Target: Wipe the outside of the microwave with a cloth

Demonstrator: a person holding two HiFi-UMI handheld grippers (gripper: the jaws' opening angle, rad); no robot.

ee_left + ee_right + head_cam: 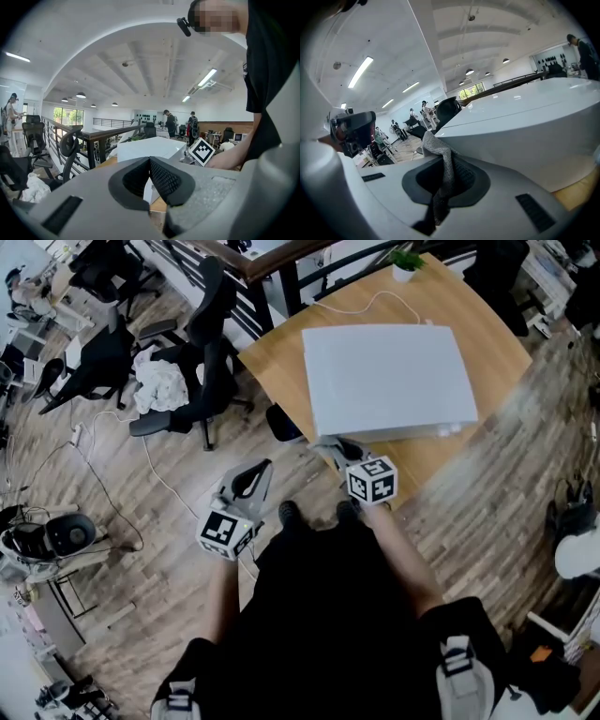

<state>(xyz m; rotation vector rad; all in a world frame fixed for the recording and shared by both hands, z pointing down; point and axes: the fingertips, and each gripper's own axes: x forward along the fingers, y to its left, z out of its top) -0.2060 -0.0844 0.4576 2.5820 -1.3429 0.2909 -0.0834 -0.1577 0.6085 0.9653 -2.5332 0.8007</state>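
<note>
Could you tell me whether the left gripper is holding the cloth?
No, the left gripper has its jaws closed on nothing, while the cloth is pinched in the right gripper.

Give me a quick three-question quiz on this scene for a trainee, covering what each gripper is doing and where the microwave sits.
1. True or false: the left gripper is holding the cloth.
2. The microwave stands on: A) the floor, B) a wooden table, C) an office chair.
3. What is the right gripper shut on?

Key: 1 false, its jaws are together with nothing between them; 2 B; 3 the cloth.
</note>
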